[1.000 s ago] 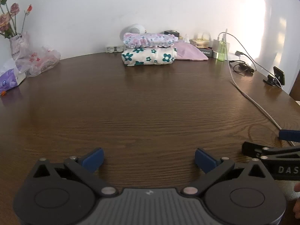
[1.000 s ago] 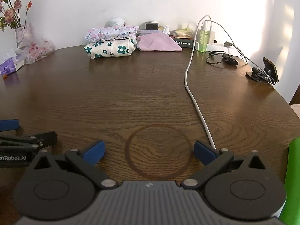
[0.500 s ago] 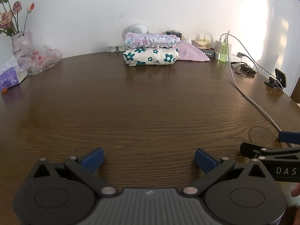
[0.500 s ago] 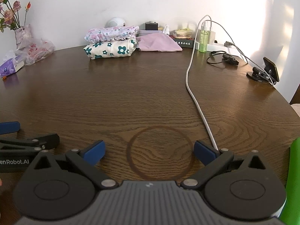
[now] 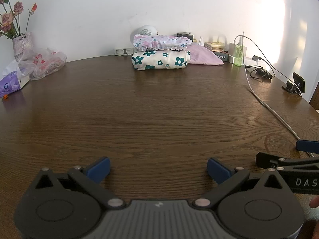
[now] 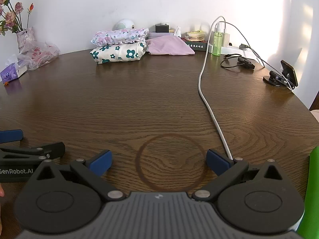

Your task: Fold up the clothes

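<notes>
Clothes (image 5: 159,59) well beyond spread tongs (image 5: 158,168)

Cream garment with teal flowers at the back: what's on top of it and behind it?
On the cream garment lies a folded pink-floral frilled garment. Behind the stack, a white round device pokes up; its lower part is hidden.

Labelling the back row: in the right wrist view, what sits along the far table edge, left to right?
Flower vase → plastic bag → folded floral clothes → pink cloth → green spray bottle → phone stand.
</notes>
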Demonstrator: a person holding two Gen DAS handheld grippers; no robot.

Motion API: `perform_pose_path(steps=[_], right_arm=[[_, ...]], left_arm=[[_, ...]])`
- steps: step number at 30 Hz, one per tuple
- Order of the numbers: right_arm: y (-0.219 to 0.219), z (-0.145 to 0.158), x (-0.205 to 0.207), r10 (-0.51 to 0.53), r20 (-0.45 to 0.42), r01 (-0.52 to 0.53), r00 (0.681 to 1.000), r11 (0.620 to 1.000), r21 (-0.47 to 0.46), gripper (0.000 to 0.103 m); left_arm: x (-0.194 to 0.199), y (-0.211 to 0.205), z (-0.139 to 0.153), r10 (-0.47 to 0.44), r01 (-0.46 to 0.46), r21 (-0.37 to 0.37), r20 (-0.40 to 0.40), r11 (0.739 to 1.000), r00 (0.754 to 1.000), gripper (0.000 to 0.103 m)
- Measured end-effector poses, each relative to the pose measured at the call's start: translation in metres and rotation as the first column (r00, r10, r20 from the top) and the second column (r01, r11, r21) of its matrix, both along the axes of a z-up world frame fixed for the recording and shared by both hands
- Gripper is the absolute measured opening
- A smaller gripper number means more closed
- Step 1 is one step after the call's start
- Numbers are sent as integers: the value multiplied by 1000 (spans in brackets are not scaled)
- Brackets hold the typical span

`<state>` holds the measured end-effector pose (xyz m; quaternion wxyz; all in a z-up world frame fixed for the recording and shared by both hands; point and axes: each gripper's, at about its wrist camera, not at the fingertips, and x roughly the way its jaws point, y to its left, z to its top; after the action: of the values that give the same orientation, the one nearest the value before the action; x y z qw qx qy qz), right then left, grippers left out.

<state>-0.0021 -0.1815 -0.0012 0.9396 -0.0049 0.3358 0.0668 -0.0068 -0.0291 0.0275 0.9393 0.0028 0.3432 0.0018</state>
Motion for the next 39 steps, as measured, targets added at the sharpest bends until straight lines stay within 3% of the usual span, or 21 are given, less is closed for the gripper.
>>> perform_pose_path(steps=[39], right_arm=[[1, 0, 0, -1, 0, 1, 1000, 1000, -1, 102]], left_arm=[[-2, -1, 0, 5, -5, -2, 1, 1000, 1000, 103]])
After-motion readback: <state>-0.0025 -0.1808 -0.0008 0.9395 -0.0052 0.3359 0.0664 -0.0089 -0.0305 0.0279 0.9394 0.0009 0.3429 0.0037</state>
